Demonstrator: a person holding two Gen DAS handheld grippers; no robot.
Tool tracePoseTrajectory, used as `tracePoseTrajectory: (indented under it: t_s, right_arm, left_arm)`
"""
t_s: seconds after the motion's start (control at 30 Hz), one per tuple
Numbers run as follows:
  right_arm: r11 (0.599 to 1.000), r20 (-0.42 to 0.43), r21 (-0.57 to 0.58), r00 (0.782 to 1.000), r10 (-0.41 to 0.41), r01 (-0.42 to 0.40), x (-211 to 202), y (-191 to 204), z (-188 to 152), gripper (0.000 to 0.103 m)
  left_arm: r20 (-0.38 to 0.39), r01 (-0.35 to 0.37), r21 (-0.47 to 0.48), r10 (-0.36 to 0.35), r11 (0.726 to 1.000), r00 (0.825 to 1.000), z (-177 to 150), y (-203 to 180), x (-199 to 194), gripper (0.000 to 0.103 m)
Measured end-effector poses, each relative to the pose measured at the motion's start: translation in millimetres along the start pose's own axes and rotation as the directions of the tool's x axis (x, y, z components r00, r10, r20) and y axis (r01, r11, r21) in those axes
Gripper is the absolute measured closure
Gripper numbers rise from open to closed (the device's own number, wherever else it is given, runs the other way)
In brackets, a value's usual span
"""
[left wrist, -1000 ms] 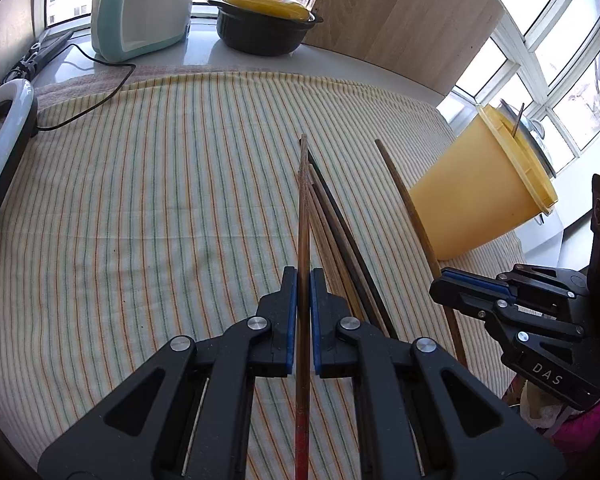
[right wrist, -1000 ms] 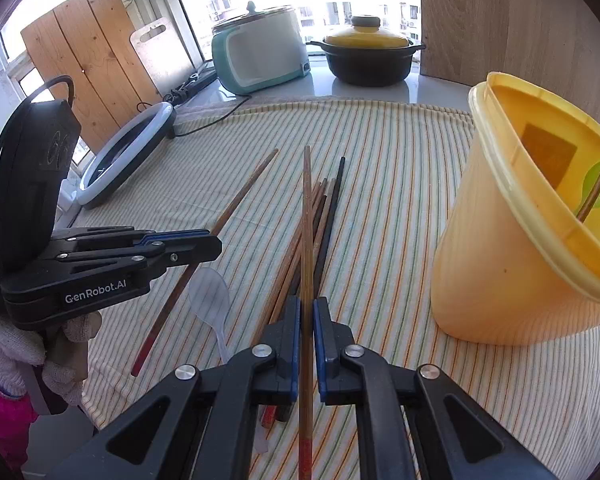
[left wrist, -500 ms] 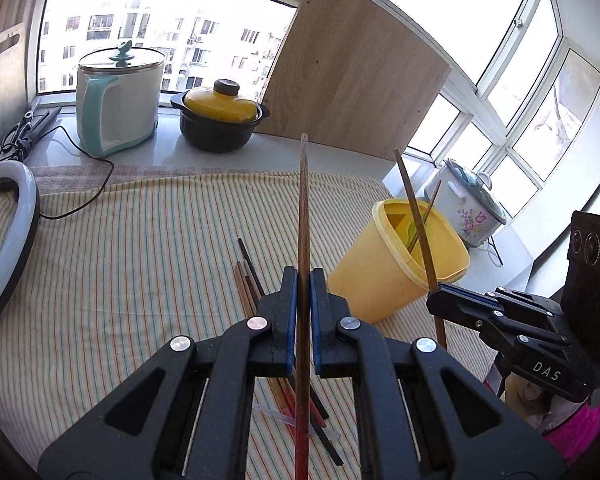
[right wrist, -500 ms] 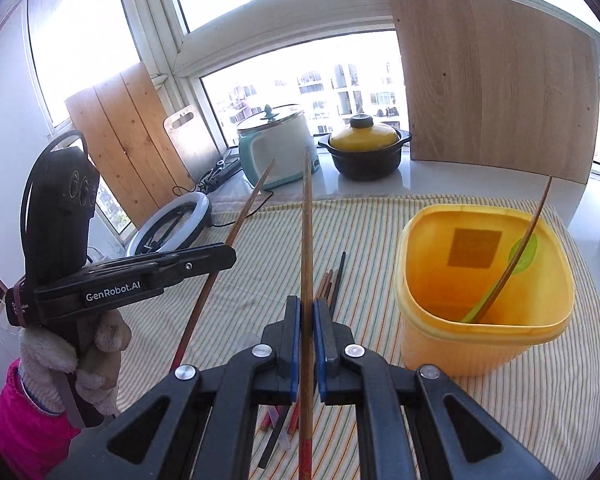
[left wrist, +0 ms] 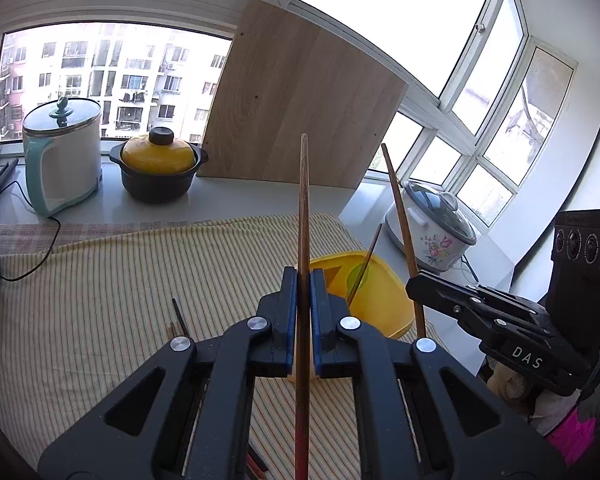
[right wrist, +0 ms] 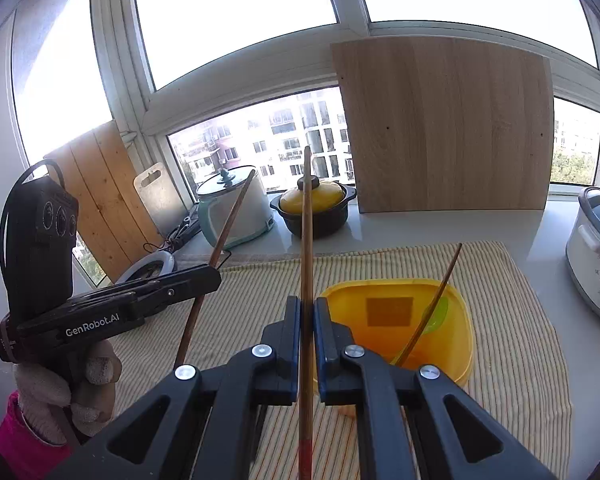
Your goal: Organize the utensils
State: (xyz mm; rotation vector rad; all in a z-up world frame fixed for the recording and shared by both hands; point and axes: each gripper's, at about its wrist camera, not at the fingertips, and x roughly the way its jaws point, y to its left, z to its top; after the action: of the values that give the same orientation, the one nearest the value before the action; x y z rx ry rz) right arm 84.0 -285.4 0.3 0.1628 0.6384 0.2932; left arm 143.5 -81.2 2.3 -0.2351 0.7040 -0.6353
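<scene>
the left gripper is clamped tight on a long brown wooden chopstick with a red end, which stands up between its blue pads. the right gripper is likewise closed on a second brown wooden chopstick. both are raised over the yellow plastic tub, which sits on the yellow striped cloth and already holds a thin chopstick leaning against its rim and something green. a few dark chopsticks lie on the cloth left of the left gripper. a yellow-lidded black pot stands on the sill.
</scene>
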Motion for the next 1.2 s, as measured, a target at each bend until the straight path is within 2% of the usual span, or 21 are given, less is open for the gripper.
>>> tracePoseTrajectory:
  t_s: [0.5,0.93,1.2]
  right_arm:
    - [0.997,0.044,0.052,0.997,-0.066,0.063,17,-46,30,0.099]
    - [0.992,0.047,0.097,0.995,-0.084,0.080,37,-75,37,0.099]
    - [0.991,0.045,0.090,0.994,-0.103,0.098,50,-80,35,0.099]
  left_arm:
    - [0.001,0.046,-0.002,-0.046,0.999,0.999,40,-26,55,0.099]
    - [-0.014,0.048,-0.027,-0.049,0.998,0.999,48,-31,93,0.099]
    - [-0.014,0.027,-0.020,-0.028,0.999,1.000,47,-31,107,0.099]
